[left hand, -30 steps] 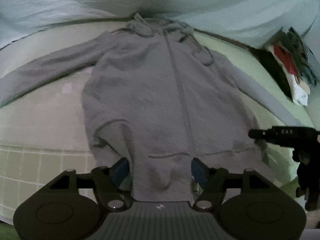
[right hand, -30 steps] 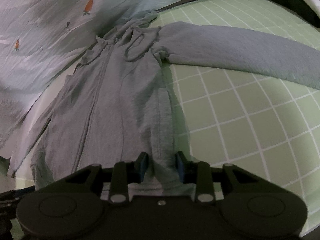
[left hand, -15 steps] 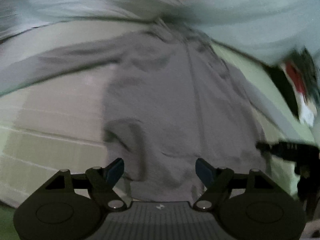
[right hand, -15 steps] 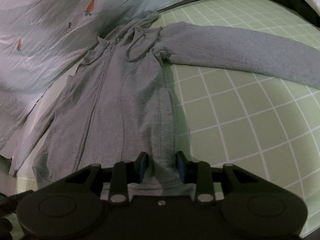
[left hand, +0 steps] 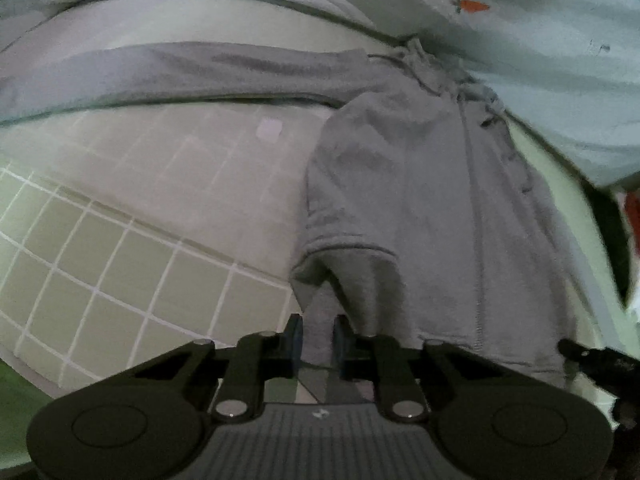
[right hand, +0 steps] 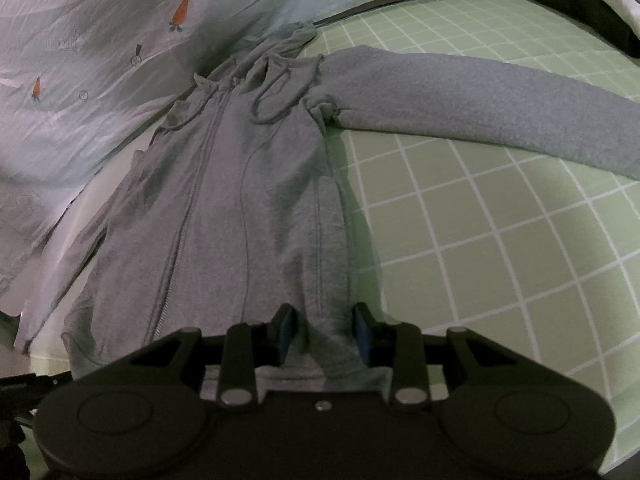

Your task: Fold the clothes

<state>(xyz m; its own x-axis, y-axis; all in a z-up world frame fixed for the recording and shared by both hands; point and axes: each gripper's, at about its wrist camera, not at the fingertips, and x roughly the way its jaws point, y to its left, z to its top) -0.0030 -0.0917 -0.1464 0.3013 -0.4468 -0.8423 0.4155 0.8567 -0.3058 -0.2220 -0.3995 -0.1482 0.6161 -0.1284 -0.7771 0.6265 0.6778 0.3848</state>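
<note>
**Both grippers at the hem of a grey zip hoodie**

While the grey zip hoodie (right hand: pixel 256 208) lies front up on the green grid-patterned sheet (right hand: pixel 500 248), each gripper sits at one bottom corner of it. The left gripper (left hand: pixel 317 339) has its blue-padded fingers (left hand: pixel 295 340) drawn close together with a pinch of the hem corner between them, and the fabric rises in a small fold just beyond the tips. The right gripper (right hand: pixel 324 334) has the opposite hem corner between its fingers (right hand: pixel 285 334), which stand a little wider; the cloth bunches between them, but whether the pads actually press it I cannot tell. One sleeve (right hand: pixel 480 108) stretches straight out over the sheet in the right wrist view, the other sleeve (left hand: pixel 168 76) likewise in the left wrist view. The hood (right hand: pixel 284 52) touches a pale blue bedcover with small carrot prints (right hand: pixel 100 32).
</note>
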